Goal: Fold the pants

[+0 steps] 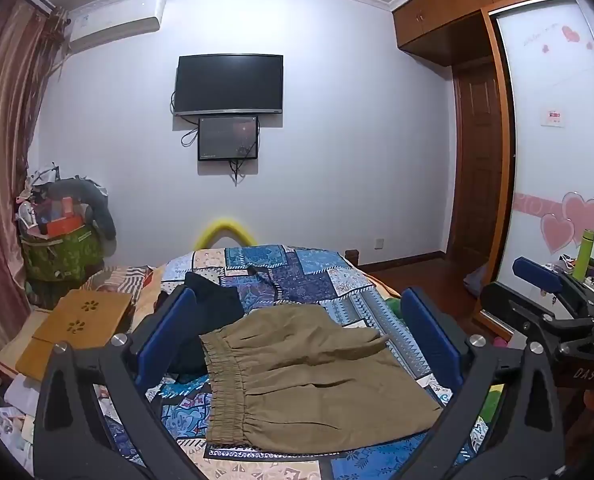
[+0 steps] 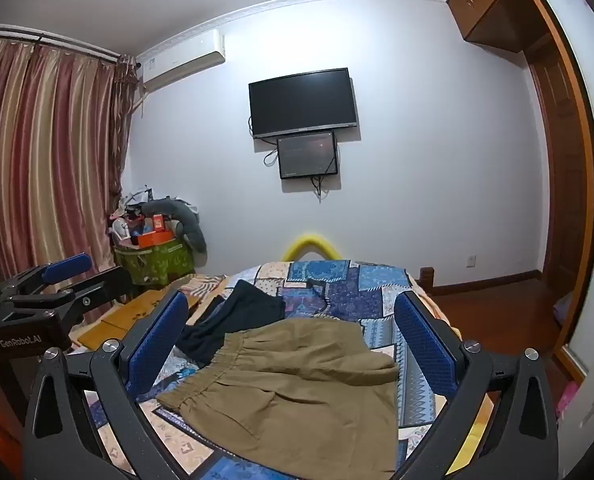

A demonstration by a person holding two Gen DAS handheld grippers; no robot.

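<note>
A: Item one, nearest: two grippers. The left gripper (image 1: 297, 344) has its blue pads (image 1: 165, 332) spread wide with nothing pinched; the right gripper (image 2: 293, 344) likewise, pads (image 2: 157, 340) apart and empty. Both hover above the bed.

B: Garments?

A: Two. One pair of khaki pants (image 1: 309, 376), elastic waistband to the left, lying flat on the patchwork quilt (image 1: 317, 280), seen between the pads but apart from them. One dark garment (image 1: 213, 308) just behind, its edge tucked under the khaki waistband.

B: Further back?

A: One yellow curved piece (image 1: 224, 232) at the bed's far end. One green basket (image 1: 63, 256), heaped. Two black screens on the wall, the television (image 1: 229, 84) above the smaller monitor (image 1: 228, 138). One air conditioner (image 1: 117, 24).

B: Differences between views?

A: The left wrist view alone shows the wardrobe door with pink hearts (image 1: 577, 216) and one green bottle (image 1: 585, 254). The right wrist view alone shows the striped curtains (image 2: 45, 152) broadly.
</note>
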